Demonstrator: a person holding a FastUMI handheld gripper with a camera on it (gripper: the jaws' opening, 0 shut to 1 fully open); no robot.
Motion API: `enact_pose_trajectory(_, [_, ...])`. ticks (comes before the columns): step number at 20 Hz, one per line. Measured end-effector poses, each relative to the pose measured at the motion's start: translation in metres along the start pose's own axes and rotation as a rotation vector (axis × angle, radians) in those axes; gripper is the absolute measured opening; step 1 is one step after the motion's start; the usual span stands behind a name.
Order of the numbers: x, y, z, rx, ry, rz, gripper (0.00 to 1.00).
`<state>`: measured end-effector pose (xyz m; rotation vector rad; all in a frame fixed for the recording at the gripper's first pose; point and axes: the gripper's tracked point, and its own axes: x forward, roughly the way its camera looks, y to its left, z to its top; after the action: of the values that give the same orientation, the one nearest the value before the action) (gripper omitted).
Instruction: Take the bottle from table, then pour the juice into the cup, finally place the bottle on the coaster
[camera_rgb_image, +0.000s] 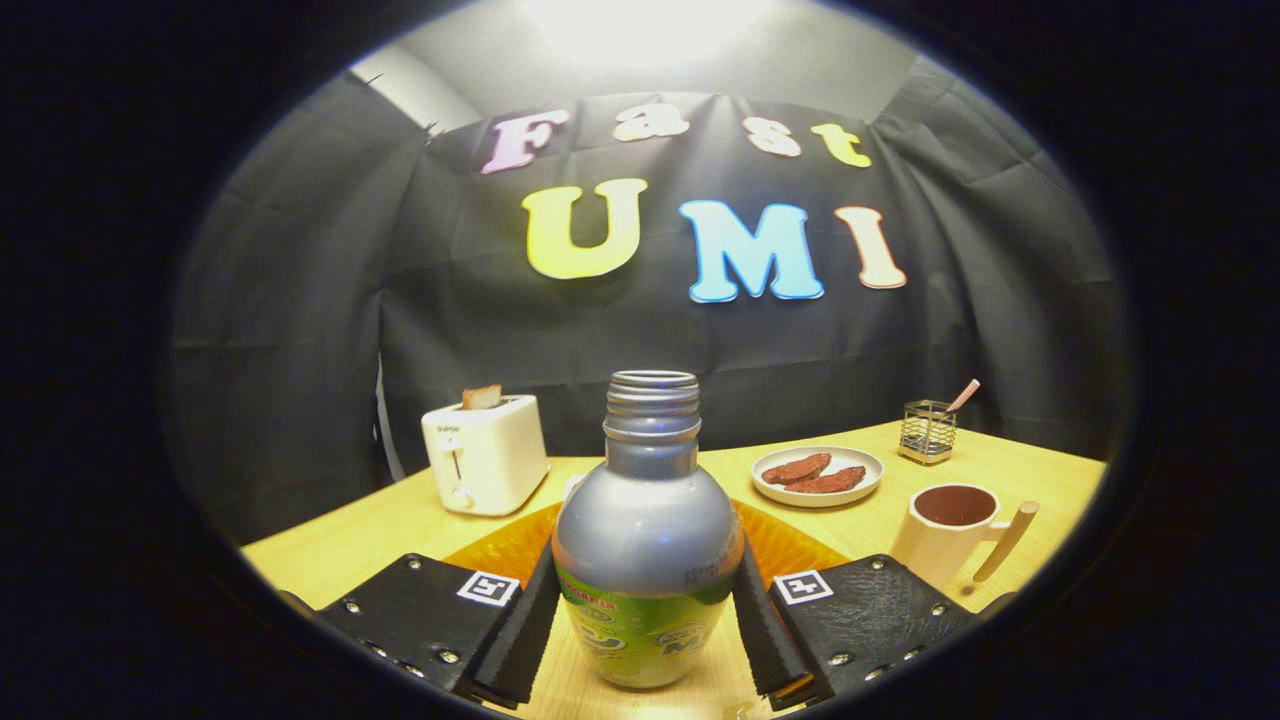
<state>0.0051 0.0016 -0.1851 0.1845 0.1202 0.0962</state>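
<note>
Grey uncapped bottle (647, 540), clamped upright in the claw (645, 625), hides most of the orange coaster (500, 548).

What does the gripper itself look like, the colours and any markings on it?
The gripper has two black plates studded with silver screws, each bearing a white square tag with a black pattern. Its fingers are black strips with ribbed edges; a bit of orange shows by one tip.

The bottle (645, 560) hides most of the orange coaster (510, 548) behind it and the spot where the gripper (645, 620) pads meet its sides. The label print is too blurred to tell.
</note>
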Motion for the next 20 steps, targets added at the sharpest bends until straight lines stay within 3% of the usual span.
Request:
enact_pose_trajectory(7, [0.017,-0.03,0.022,0.37,-0.019,0.016,0.78])
enact_pose_trajectory(20, [0.03,-0.067,0.031,0.726,-0.039,0.016,0.77])
